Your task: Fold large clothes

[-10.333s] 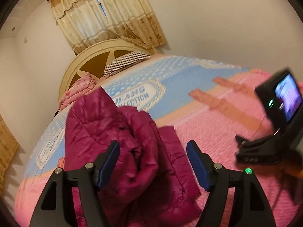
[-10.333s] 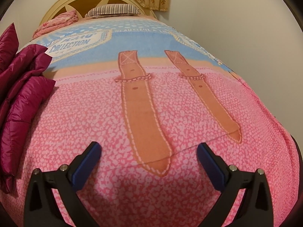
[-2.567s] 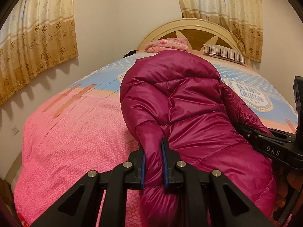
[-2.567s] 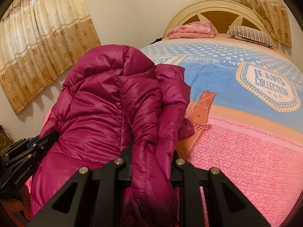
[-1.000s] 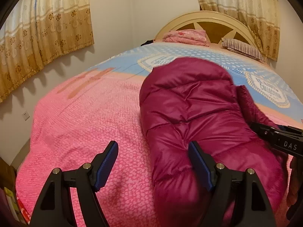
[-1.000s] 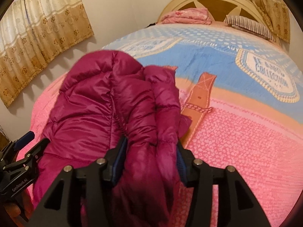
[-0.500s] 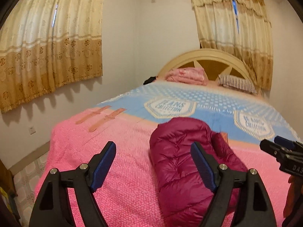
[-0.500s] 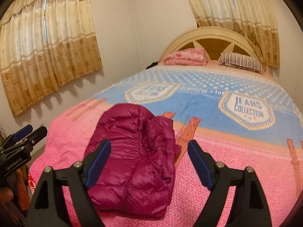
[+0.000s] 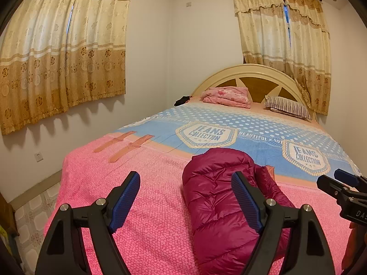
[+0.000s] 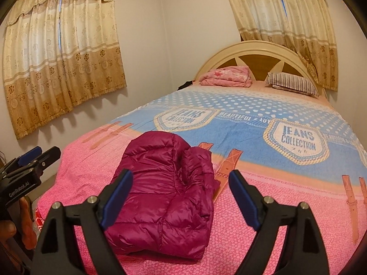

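A magenta puffer jacket (image 9: 220, 197) lies folded in a compact bundle on the pink part of the bed cover (image 9: 137, 206), near the foot of the bed. My left gripper (image 9: 185, 178) hovers above and short of it, open, with nothing between its blue pads. In the right wrist view the same jacket (image 10: 165, 183) lies below my right gripper (image 10: 181, 175), which is also open and holds nothing. Each gripper shows in the other's view: the right gripper (image 9: 344, 190) at the right edge, the left gripper (image 10: 29, 162) at the left edge.
The bed cover (image 10: 275, 206) turns blue with "Jeans Collection" badges further up. A folded pink blanket (image 9: 226, 96) and a striped pillow (image 9: 287, 108) lie by the arched headboard (image 9: 252, 75). Curtains (image 9: 62, 57) hang on both walls. Tiled floor (image 9: 34, 208) lies left of the bed.
Both grippers let go of the jacket, opened wide, and rose up and back from it a second ago. The jacket stays folded on the bed. Since half a second ago little has moved.
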Tool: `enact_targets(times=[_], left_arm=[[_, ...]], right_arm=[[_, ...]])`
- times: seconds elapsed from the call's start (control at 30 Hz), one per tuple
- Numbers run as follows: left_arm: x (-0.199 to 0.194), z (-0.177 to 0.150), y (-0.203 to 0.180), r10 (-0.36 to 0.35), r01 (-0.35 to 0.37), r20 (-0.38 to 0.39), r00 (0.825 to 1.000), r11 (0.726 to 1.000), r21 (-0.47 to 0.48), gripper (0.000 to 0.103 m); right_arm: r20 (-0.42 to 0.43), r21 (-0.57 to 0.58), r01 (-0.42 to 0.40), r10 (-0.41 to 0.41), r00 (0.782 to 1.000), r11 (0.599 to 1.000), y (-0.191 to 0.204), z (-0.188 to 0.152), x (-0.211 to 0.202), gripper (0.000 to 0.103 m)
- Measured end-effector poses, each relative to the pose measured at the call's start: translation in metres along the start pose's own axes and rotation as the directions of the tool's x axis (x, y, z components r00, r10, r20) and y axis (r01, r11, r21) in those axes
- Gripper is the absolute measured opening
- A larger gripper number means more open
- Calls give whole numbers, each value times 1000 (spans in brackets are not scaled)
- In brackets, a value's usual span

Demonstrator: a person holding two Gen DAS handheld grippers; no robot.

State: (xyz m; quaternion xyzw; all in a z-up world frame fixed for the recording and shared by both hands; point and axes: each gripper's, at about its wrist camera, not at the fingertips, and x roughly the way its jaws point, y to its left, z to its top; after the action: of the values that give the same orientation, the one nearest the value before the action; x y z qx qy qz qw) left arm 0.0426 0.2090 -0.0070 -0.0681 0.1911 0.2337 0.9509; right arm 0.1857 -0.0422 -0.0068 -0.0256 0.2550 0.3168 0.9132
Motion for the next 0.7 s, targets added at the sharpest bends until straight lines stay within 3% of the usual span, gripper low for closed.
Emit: enact_targets(times=[0.7], left_arm=[[3, -2, -5, 3, -3, -12, 1000, 1000, 1, 82]], right_arm=[[-7, 0, -4, 4, 1000, 1000, 3, -4, -1, 88]])
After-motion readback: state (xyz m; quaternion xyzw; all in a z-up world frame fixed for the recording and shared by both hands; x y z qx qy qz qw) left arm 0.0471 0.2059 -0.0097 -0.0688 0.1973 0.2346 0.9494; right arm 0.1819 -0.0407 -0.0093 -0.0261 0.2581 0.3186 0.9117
